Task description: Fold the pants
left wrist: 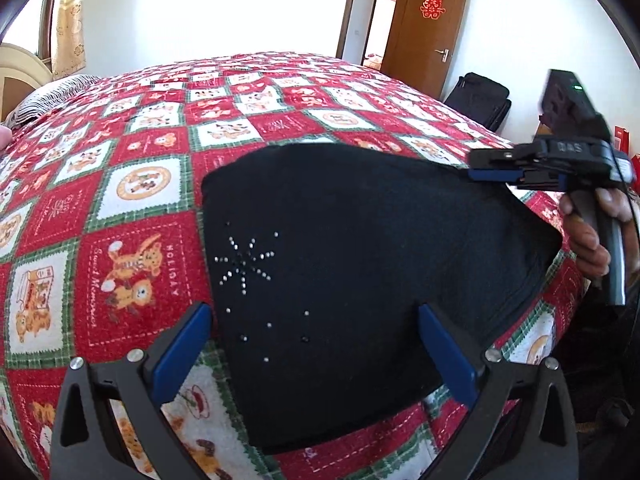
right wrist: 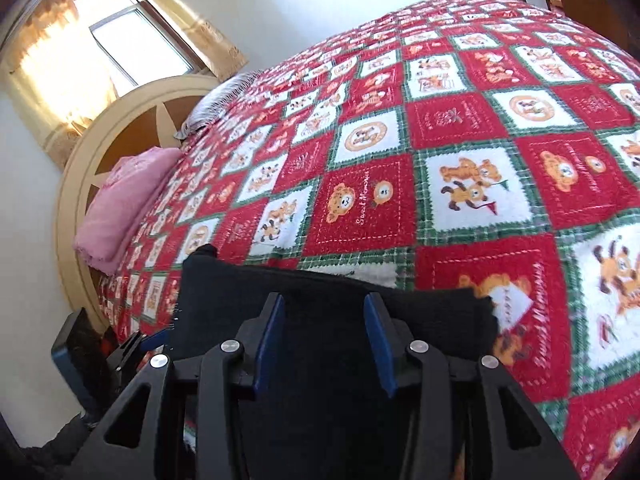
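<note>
Black pants (left wrist: 360, 248), folded into a compact pad with a rhinestone star near the left edge, lie on the red and white checked quilt (left wrist: 132, 184). My left gripper (left wrist: 314, 308) hangs over their near part, jaws wide open, nothing pinched. My right gripper (left wrist: 476, 170), held by a hand (left wrist: 588, 240), is at the pants' far right edge. In the right wrist view the right gripper (right wrist: 324, 298) is open, its blue fingers (right wrist: 272, 332) partly apart with the pants (right wrist: 328, 284) lying under the gap. One finger of the left gripper (right wrist: 154, 338) shows at the lower left there.
A pink folded blanket (right wrist: 120, 208) and a striped pillow (left wrist: 48, 98) lie by the round headboard (right wrist: 132, 120). A black bag (left wrist: 480, 96) stands on the floor near the open wooden door (left wrist: 432, 28). The quilt stretches far beyond the pants.
</note>
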Motion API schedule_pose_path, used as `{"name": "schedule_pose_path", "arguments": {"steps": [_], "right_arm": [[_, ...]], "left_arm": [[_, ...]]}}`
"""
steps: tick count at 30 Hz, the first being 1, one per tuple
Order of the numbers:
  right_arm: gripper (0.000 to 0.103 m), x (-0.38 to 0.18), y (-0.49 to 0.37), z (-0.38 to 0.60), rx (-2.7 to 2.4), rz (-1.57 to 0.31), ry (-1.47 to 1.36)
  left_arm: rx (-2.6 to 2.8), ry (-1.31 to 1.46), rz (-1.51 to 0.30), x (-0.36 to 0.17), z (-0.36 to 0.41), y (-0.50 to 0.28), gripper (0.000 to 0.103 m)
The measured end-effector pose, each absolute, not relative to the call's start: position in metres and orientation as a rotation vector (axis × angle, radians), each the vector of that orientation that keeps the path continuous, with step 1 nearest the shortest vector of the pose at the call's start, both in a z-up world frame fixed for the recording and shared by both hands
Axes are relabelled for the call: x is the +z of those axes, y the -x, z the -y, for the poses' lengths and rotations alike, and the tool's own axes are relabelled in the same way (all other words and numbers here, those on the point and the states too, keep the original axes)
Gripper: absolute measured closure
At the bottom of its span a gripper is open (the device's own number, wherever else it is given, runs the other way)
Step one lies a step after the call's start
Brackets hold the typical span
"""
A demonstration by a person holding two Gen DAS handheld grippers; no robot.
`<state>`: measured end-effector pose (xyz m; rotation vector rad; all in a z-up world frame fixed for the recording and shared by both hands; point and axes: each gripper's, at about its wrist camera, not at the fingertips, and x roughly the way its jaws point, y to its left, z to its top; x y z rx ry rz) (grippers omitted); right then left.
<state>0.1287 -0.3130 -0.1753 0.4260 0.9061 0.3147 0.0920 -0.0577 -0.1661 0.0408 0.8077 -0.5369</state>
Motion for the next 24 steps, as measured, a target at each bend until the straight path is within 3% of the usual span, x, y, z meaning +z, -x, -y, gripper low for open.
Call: {"name": "schedule_pose_path", "arguments": {"steps": [2,4,16,24], "right_arm": [[0.057,-0.165,-0.118,0.313,0.262,-0.87,-0.374],[0.048,-0.156,-0.105,0.317,0.225,-0.84,-0.351],[0.047,-0.194,-0.069,0.369,0.14,-0.896,-0.497],[0.047,-0.199,-0.07,0.343,0.184,-0.9,-0.412]], "left_arm": [[-0.53,-0.038,-0.796,-0.162,0.056,-0.092,0.0],[-0.513,-0.034,-0.777,-0.158,0.053,-0.093,0.0],[-0.456,0.042,-0.794,-0.17,0.039,-0.126,0.0],[-0.466,0.037,-0.772,-0.174,0.041,-0.134,0.0]]}}
